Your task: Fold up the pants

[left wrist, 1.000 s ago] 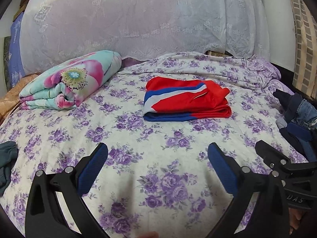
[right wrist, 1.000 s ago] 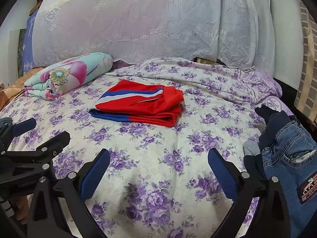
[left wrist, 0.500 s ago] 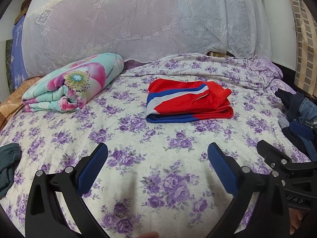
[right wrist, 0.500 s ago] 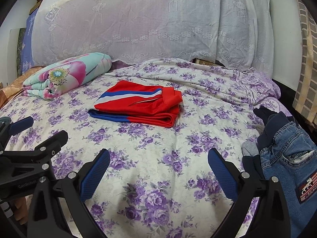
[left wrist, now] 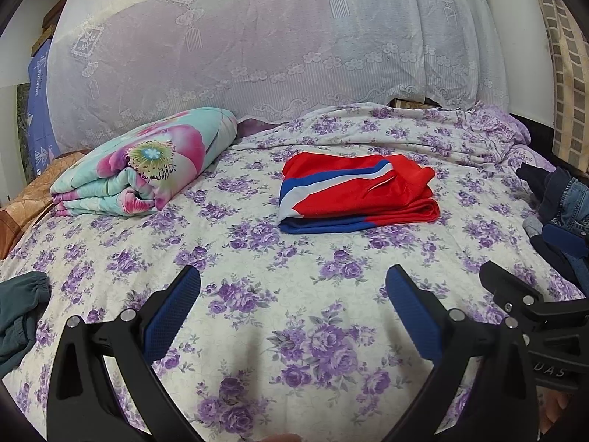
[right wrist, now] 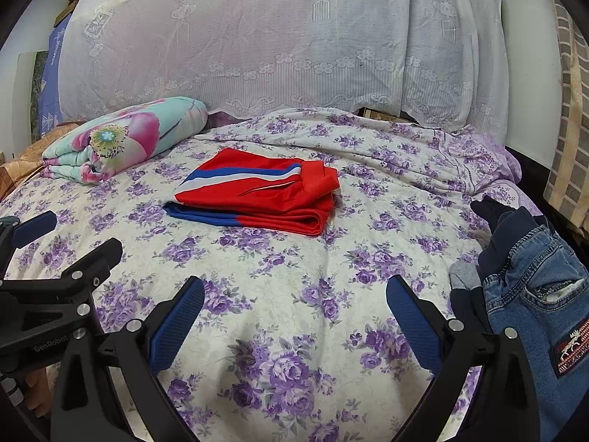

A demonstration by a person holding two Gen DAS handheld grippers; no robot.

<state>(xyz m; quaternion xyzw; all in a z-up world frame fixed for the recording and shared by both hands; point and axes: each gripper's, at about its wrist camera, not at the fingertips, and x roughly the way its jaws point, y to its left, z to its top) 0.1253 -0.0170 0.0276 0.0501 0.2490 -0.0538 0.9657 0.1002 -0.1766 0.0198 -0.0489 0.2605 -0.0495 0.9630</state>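
Red pants (left wrist: 360,193) (right wrist: 257,191) with blue and white stripes lie folded in a flat stack on the floral bedsheet (left wrist: 257,258) (right wrist: 294,265), past the middle of the bed. My left gripper (left wrist: 292,287) hovers open over the near part of the bed, well short of the pants, nothing between its blue pads. My right gripper (right wrist: 294,291) is also open and empty, beside the left one, equally far from the pants. In each view the other gripper's black frame shows at the edge.
A folded floral quilt (left wrist: 143,164) (right wrist: 121,140) lies at the back left. A pile of jeans and dark clothes (right wrist: 533,287) (left wrist: 559,202) sits at the bed's right edge. A dark green garment (left wrist: 18,305) lies at the left edge. A lace-covered headboard (left wrist: 276,37) stands behind.
Both grippers have drifted slightly; the pants and quilt sit a little lower and to the right in the left view. Nothing was grasped or released.
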